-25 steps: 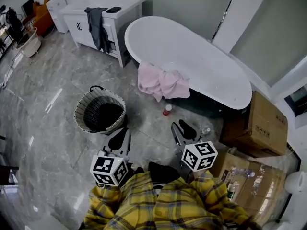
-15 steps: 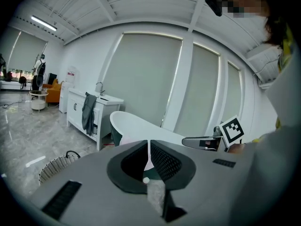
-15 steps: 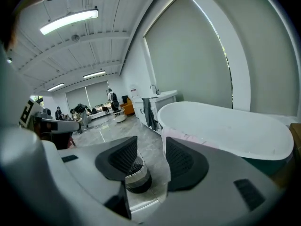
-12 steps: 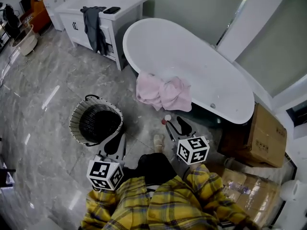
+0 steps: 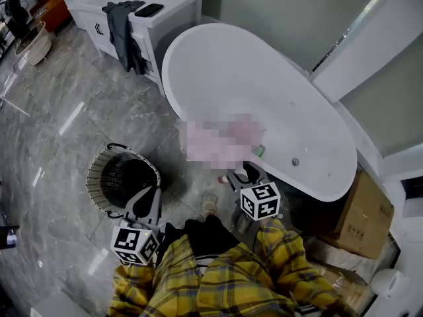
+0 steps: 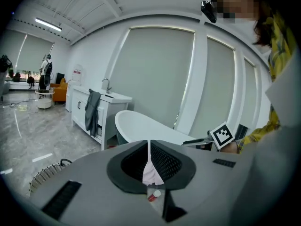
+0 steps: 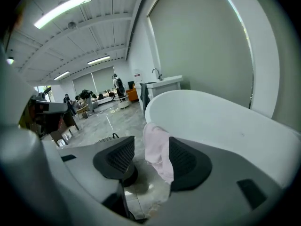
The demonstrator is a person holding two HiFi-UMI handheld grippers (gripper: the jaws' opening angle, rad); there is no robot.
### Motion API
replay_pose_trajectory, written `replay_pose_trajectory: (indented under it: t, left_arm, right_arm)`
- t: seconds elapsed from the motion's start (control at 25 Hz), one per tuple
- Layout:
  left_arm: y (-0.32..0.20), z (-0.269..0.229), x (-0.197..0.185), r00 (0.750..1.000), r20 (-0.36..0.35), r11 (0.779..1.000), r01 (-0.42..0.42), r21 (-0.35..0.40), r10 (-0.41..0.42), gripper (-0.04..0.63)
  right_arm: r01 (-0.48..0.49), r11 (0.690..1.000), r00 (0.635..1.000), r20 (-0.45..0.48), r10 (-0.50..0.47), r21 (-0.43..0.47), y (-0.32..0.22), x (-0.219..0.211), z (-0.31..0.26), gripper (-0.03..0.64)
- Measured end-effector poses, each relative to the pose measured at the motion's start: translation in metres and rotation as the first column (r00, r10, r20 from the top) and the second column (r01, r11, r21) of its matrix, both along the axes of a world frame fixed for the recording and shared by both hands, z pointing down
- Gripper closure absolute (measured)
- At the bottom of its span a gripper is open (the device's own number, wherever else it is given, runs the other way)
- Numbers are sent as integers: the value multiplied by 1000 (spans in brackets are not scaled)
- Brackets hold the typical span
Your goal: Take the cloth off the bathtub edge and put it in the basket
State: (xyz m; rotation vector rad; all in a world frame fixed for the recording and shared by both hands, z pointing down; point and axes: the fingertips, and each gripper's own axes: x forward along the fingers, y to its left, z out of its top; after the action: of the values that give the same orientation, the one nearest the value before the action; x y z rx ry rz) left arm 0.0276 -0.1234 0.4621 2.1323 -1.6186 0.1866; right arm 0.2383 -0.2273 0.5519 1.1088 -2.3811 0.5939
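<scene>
The cloth [image 7: 157, 147] hangs over the near edge of the bathtub [image 5: 264, 78], with the basket [image 5: 99, 183] on the floor nearby. My right hand-held gripper [image 7: 151, 160] has just been opening and holds nothing, with the cloth ahead between its jaws. My left hand-held gripper [image 6: 149, 161] is closed and empty. I'd pinch a thick fold at the rim.

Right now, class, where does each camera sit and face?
Head view: on the head, steeply down at bathtub, basket, plaid sleeves, left tool, right tool.
Left gripper view: on the shut left tool, facing bathtub; sleeve at right.
Right gripper view: on the right tool, facing pink cloth between jaws just opening; left tool at left.
All share the bathtub.
</scene>
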Motion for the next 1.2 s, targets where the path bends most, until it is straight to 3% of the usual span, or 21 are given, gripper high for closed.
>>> replay_pose_trajectory:
  t: [0.28,0.44,0.64,0.92,1.08,1.2]
  left_arm:
    - [-48,22,10,999,22,997,43,-69,-42,566]
    - [-61,36,14,998,30,992,58,-112,-55,566]
    - [-69,47,14,997,29,986,74,-152,-71,566]
    - [-71,55,17,996,37,977,81,-195,-76,566]
    - [-68,57,20,996,49,974,82,-210,-73,566]
    - [-67,56,20,996,49,972,87,-216,-78,566]
  right_arm:
    - [118,991,992,-25,-120,-63,-68,1,48,387]
    - [244,962,966,-56,-252,-121,-89,-7,88,357]
    - [410,887,899,-73,-433,-212,-98,-17,130,336]
    - [600,729,754,-72,-653,-330,-101,-28,167,301]
    - [636,689,709,-88,-699,-347,-106,-34,178,301]
    - [657,650,689,-46,-723,-381,-104,-38,183,301]
